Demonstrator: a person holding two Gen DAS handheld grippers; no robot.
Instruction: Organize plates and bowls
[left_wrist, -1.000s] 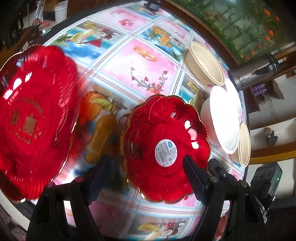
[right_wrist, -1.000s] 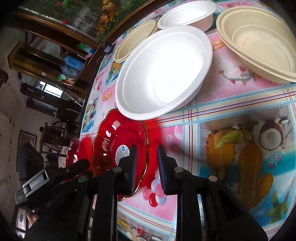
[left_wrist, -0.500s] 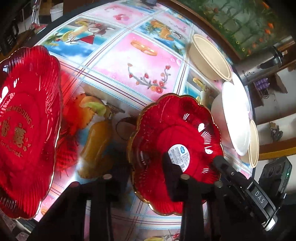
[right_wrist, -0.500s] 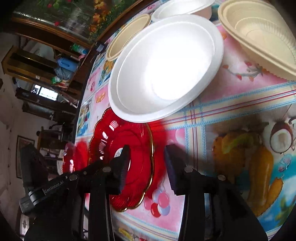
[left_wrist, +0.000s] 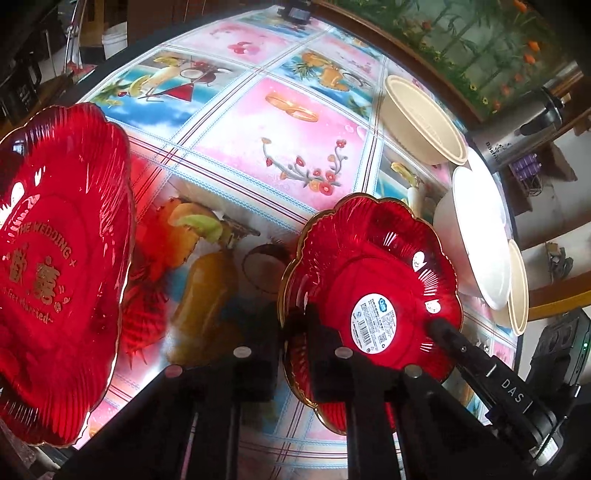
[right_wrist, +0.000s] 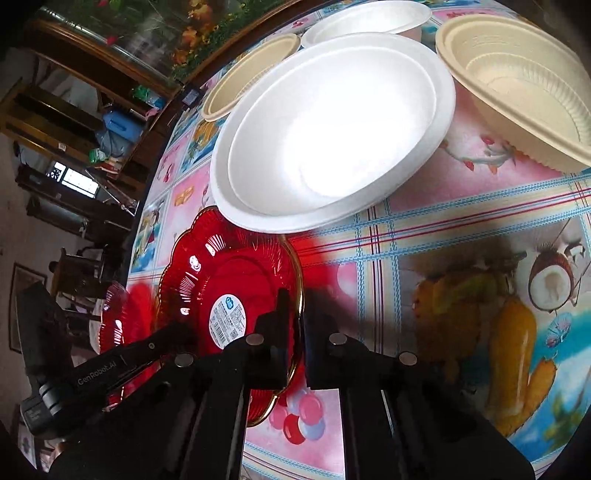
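A small red scalloped plate (left_wrist: 373, 277) with a white label lies on the patterned table; it also shows in the right wrist view (right_wrist: 229, 291). My left gripper (left_wrist: 291, 336) is shut on its left rim, one finger over the rim and one outside. My right gripper (right_wrist: 295, 325) is shut on its opposite rim. A larger red wedding plate (left_wrist: 59, 258) lies at the left table edge. White foam bowls (right_wrist: 332, 129) and beige bowls (right_wrist: 517, 88) stand behind the small plate.
The table (left_wrist: 258, 122) has a colourful fruit-print cloth. A steel flask (left_wrist: 517, 125) stands off the table's far right. A beige bowl (left_wrist: 421, 118) sits at the back. The round table edge (right_wrist: 147, 206) runs close to the plate's left.
Both grippers have closed in from either side and shut on the small red plate's rims. The left gripper moved right toward the plate; the plate looks slightly tilted.
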